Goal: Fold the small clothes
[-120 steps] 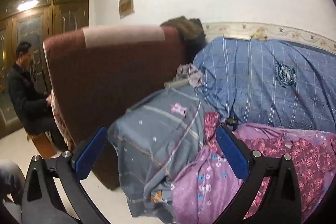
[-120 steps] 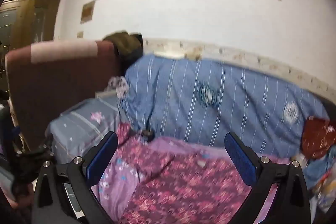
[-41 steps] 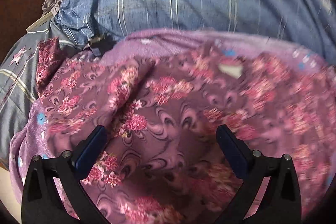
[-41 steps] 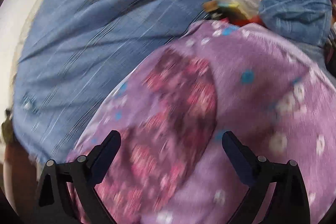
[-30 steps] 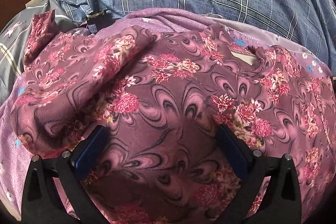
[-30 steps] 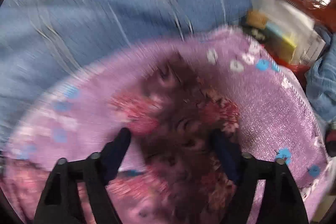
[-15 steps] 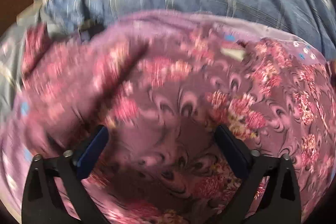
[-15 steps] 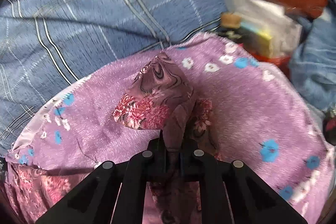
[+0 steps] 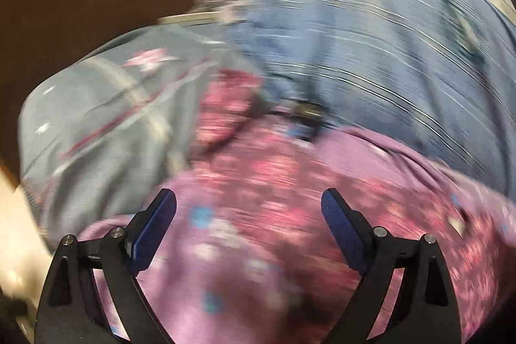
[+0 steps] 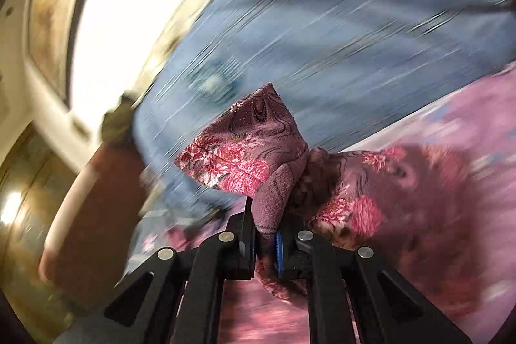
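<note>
Here the right claw (image 10: 266, 242) grips the floral garment (image 10: 254, 150) raised, left claw (image 9: 249, 220) spread above it.

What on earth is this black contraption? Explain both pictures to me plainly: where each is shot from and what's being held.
No robot here: a person holds a pair of tongs in each hand, each carrying a forward-looking fisheye camera. The left-hand view shows the left tongs open and empty above a floral maroon garment lying on a purple flowered sheet. The right-hand view shows the right tongs shut on a corner of that garment. Behind lies a blue striped quilt. Both pictures are blurred by motion.
</note>
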Action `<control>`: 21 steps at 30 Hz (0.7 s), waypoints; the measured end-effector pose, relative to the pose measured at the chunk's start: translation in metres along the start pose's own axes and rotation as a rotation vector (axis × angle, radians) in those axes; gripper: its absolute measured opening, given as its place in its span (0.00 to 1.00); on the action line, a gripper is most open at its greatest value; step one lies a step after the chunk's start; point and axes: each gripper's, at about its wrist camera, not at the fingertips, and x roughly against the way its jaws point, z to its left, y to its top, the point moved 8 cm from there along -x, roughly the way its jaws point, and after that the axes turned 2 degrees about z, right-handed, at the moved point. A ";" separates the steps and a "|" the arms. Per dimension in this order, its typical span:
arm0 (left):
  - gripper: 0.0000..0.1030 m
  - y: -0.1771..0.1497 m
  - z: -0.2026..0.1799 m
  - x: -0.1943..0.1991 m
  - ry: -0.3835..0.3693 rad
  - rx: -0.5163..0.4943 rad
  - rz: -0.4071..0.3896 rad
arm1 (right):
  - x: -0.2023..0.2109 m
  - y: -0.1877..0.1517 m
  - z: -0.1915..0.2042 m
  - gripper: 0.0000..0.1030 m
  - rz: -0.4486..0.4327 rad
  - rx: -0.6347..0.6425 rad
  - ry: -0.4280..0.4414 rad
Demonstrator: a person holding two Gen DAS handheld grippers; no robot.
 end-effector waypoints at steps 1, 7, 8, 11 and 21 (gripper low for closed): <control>0.90 0.002 0.014 -0.003 0.027 0.027 -0.002 | -0.023 -0.011 0.010 0.08 0.025 0.012 0.017; 0.90 0.007 0.047 -0.016 0.080 0.071 -0.002 | -0.175 -0.112 0.043 0.22 0.224 0.059 -0.071; 0.90 0.008 0.046 -0.017 0.080 0.066 -0.006 | -0.194 -0.133 0.040 0.37 0.275 0.073 -0.101; 0.90 0.014 0.040 -0.013 0.071 0.044 -0.035 | -0.221 -0.182 0.032 0.49 0.392 0.118 -0.143; 0.90 0.010 0.039 -0.027 0.029 0.104 0.048 | -0.061 -0.099 0.016 0.84 0.095 0.097 -0.003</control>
